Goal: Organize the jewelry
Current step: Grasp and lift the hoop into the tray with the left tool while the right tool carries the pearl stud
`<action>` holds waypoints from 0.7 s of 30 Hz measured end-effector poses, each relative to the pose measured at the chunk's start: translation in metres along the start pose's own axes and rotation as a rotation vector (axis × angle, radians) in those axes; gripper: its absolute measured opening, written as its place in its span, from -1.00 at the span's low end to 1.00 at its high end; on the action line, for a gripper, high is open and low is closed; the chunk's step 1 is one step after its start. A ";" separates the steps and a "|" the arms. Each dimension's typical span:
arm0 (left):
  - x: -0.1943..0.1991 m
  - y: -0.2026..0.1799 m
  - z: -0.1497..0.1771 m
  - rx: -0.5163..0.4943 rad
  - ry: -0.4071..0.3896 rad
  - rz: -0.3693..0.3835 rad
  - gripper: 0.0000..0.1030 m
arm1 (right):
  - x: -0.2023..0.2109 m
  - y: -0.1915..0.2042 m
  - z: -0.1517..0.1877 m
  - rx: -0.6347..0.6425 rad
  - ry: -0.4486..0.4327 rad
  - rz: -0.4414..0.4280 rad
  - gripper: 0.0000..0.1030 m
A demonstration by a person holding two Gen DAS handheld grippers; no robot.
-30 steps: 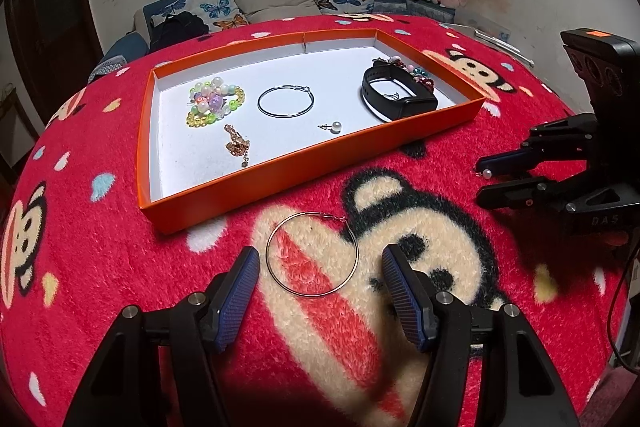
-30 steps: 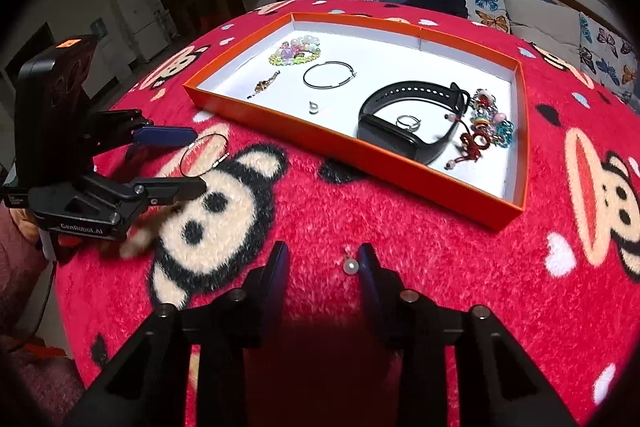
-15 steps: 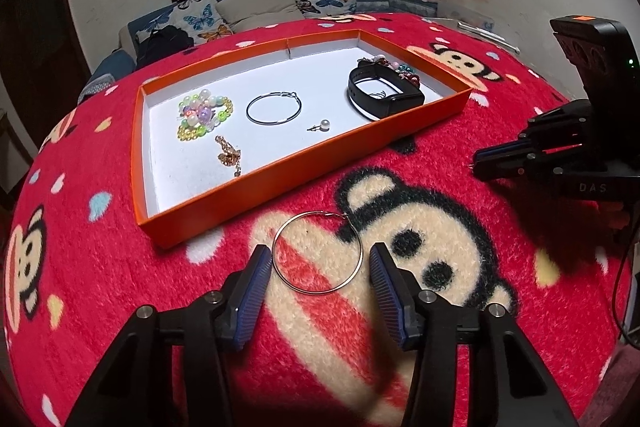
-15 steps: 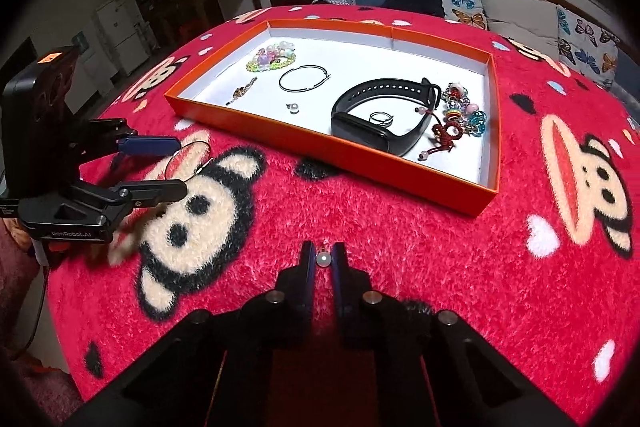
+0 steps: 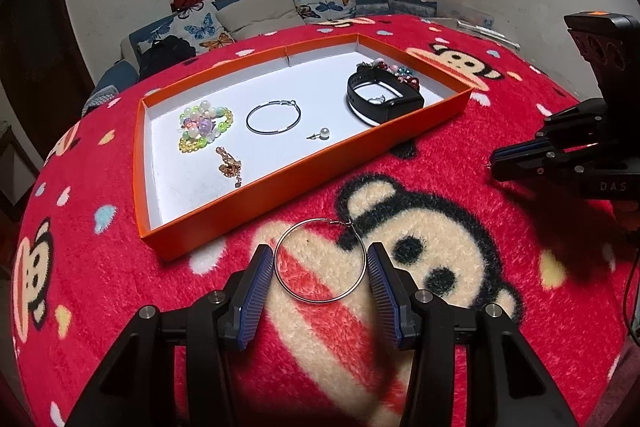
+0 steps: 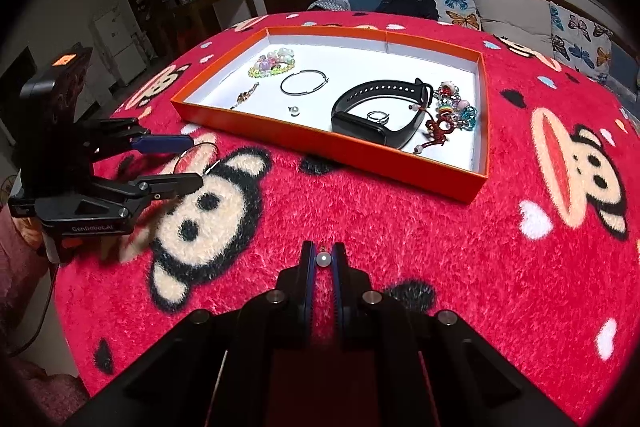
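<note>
Your right gripper (image 6: 323,254) is clamped on the pearl stud (image 6: 323,259), seen only in its own view, at 6 o'clock from the orange tray (image 6: 479,183), while your left gripper (image 5: 320,269), half open, brackets the hoop earring (image 5: 320,261) on the red blanket (image 5: 120,307).

Left gripper (image 5: 320,267) angles downward, jaws partly apart; right gripper (image 6: 323,259) angles downward, jaws pinched together.

Your small ring (image 5: 375,100) inside the black watch band (image 5: 384,95) is too small to tell clearly, and the band hides part of the bead bracelet (image 5: 394,70) behind it.
</note>
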State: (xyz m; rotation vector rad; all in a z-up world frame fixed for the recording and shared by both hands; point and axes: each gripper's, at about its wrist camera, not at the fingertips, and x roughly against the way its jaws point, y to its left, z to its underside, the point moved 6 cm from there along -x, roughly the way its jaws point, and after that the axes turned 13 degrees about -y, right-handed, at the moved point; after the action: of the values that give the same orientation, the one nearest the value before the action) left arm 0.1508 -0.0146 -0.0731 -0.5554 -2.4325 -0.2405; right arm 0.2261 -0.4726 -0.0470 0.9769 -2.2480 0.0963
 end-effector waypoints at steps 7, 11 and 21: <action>0.017 0.001 -0.020 0.058 -0.063 0.022 0.00 | 0.008 0.000 -0.011 -0.007 -0.041 0.004 -0.81; 0.022 0.005 -0.040 0.078 -0.101 0.024 0.00 | 0.011 -0.004 -0.027 -0.012 -0.080 0.016 -0.81; -0.019 0.023 -0.077 0.114 -0.085 0.002 0.00 | -0.006 -0.035 -0.063 -0.060 -0.141 0.084 -0.81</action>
State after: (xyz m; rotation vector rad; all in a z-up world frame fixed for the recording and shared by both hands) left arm 0.2162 -0.0234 -0.0235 -0.5269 -2.5094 -0.0782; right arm 0.2873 -0.4740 -0.0092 0.8822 -2.4067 -0.0037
